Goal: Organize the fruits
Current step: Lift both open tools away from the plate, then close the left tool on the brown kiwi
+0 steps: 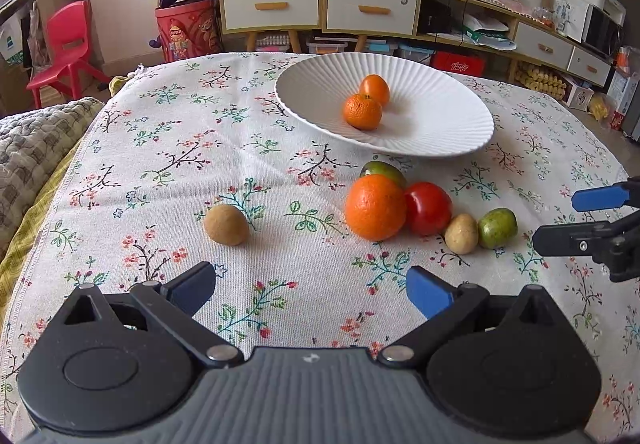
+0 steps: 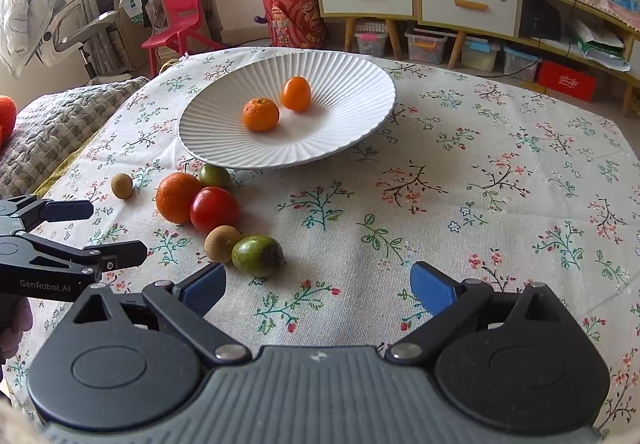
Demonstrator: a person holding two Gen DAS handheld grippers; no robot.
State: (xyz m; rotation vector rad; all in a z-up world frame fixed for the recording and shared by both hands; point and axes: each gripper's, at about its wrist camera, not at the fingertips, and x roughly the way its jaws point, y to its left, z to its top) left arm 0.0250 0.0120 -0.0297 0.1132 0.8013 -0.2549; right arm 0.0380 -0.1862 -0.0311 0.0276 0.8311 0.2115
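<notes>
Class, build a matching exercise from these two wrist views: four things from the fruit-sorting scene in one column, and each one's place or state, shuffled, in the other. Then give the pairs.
Column A
1. mandarin
2. large orange
3. lone brown fruit
4. left gripper

Column B
a. open above the cloth, holding nothing
b. inside the white plate
c. alone on the cloth, apart from the cluster
d. on the cloth, touching the red tomato

Pairs: 1-b, 2-d, 3-c, 4-a
</notes>
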